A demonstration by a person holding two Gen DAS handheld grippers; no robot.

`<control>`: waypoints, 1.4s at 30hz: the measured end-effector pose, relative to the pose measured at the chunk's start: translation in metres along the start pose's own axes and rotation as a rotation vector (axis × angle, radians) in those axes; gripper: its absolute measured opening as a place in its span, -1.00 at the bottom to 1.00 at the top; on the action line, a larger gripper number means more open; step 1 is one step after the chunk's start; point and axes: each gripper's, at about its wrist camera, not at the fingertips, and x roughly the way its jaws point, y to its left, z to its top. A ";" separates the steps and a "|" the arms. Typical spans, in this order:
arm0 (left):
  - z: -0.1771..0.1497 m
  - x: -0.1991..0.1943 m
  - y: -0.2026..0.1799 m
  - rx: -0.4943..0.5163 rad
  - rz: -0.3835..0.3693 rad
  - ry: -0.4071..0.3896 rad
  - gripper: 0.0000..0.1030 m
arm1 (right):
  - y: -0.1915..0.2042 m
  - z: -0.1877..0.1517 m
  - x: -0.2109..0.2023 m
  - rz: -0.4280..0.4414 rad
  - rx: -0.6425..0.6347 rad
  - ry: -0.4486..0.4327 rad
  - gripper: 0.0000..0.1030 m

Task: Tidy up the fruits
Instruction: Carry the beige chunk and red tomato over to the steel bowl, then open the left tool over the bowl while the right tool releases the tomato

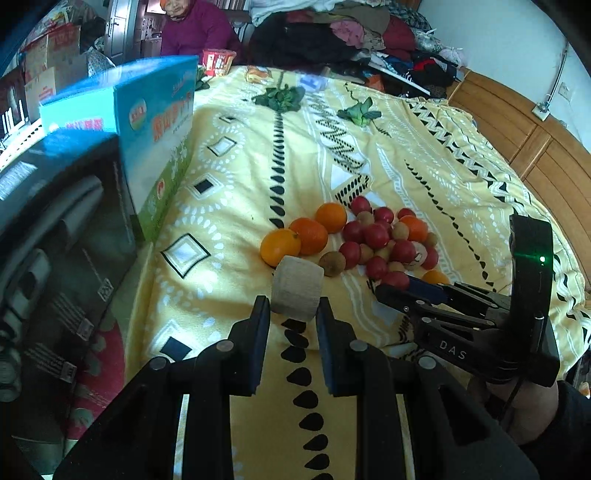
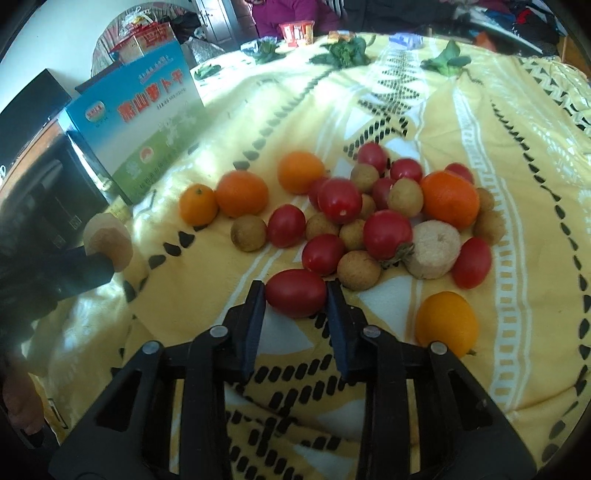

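A heap of red cherry tomatoes (image 2: 340, 199), brown longans (image 2: 248, 233) and oranges (image 2: 242, 192) lies on the yellow patterned blanket (image 2: 461, 122). My right gripper (image 2: 295, 291) is shut on an oval red tomato (image 2: 295, 293) at the heap's near edge, with a pad against each end. The left wrist view shows that same gripper (image 1: 391, 286) coming in from the right at the tomato (image 1: 396, 279). My left gripper (image 1: 293, 304) is shut on a pale cylindrical chunk (image 1: 297, 291), held above the blanket in front of the oranges (image 1: 280, 246). A second pale chunk (image 2: 432, 249) lies in the heap.
A blue and green box (image 2: 140, 122) stands at the blanket's left edge, with a black box (image 1: 66, 229) beside it. Leafy greens (image 2: 345, 51) and snack packets (image 2: 297, 33) lie at the far end, where a person in a purple top (image 1: 199, 29) sits. A clothes pile (image 1: 351, 33) fills the back.
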 end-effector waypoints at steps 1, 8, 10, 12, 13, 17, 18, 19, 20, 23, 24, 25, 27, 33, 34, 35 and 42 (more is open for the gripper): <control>0.001 -0.006 0.000 0.002 0.000 -0.012 -0.51 | 0.002 0.001 -0.006 0.002 0.001 -0.014 -0.35; 0.015 -0.071 0.009 -0.007 0.006 -0.139 -0.51 | 0.042 0.023 -0.064 0.032 -0.062 -0.127 -0.35; 0.019 -0.095 0.020 -0.026 0.020 -0.183 -0.51 | 0.059 0.033 -0.081 0.045 -0.087 -0.163 -0.35; 0.022 -0.119 0.034 -0.045 0.044 -0.224 -0.51 | 0.079 0.044 -0.096 0.062 -0.115 -0.200 -0.35; 0.023 -0.131 0.043 -0.057 0.058 -0.246 -0.51 | 0.089 0.048 -0.103 0.071 -0.129 -0.215 -0.35; 0.019 -0.184 0.089 -0.129 0.131 -0.326 -0.51 | 0.143 0.063 -0.121 0.118 -0.201 -0.261 -0.35; 0.017 -0.197 0.102 -0.150 0.150 -0.345 -0.52 | 0.156 0.066 -0.123 0.130 -0.220 -0.266 -0.35; 0.014 -0.210 0.115 -0.173 0.171 -0.363 -0.52 | 0.169 0.068 -0.124 0.144 -0.238 -0.269 -0.35; 0.011 -0.223 0.130 -0.196 0.194 -0.381 -0.53 | 0.187 0.072 -0.124 0.162 -0.262 -0.271 -0.35; -0.001 -0.256 0.175 -0.264 0.266 -0.423 -0.53 | 0.234 0.078 -0.122 0.213 -0.326 -0.268 -0.35; -0.007 -0.264 0.190 -0.285 0.294 -0.431 -0.53 | 0.248 0.079 -0.120 0.231 -0.347 -0.266 -0.35; -0.012 -0.271 0.205 -0.308 0.320 -0.436 -0.53 | 0.263 0.080 -0.118 0.248 -0.368 -0.264 -0.35; -0.025 -0.282 0.236 -0.357 0.359 -0.436 -0.53 | 0.296 0.080 -0.113 0.289 -0.416 -0.252 -0.35; -0.063 -0.266 0.302 -0.480 0.398 -0.338 -0.53 | 0.379 0.072 -0.083 0.382 -0.520 -0.174 -0.35; -0.069 -0.260 0.312 -0.503 0.395 -0.320 -0.54 | 0.388 0.070 -0.076 0.392 -0.526 -0.155 -0.35; -0.076 -0.256 0.319 -0.522 0.389 -0.306 -0.54 | 0.398 0.069 -0.067 0.404 -0.531 -0.130 -0.35; -0.091 -0.249 0.337 -0.568 0.377 -0.289 -0.51 | 0.424 0.059 -0.023 0.431 -0.556 -0.003 -0.34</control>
